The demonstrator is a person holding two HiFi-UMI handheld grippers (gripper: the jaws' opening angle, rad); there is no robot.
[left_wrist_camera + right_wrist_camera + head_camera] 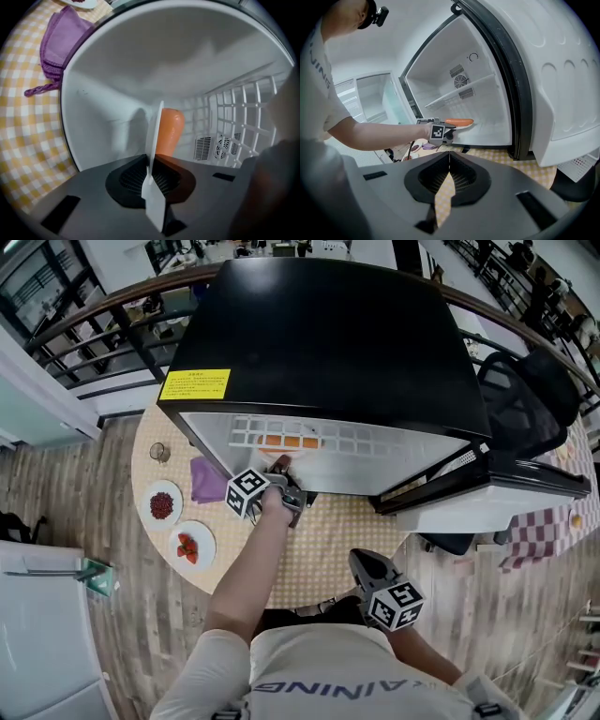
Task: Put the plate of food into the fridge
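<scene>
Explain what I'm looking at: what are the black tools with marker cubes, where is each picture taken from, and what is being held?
There is no robot. A person holds a two-jaw tool in each hand. The head view looks down from a camera on the person's head. The other two views look along each tool's jaws. The left hand-held gripper is shut on the rim of a plate carrying a sausage, inside the open fridge. The right hand-held gripper is shut and empty. The fridge stands on a checked table, with two small plates of red food and a purple cloth beside it.
</scene>
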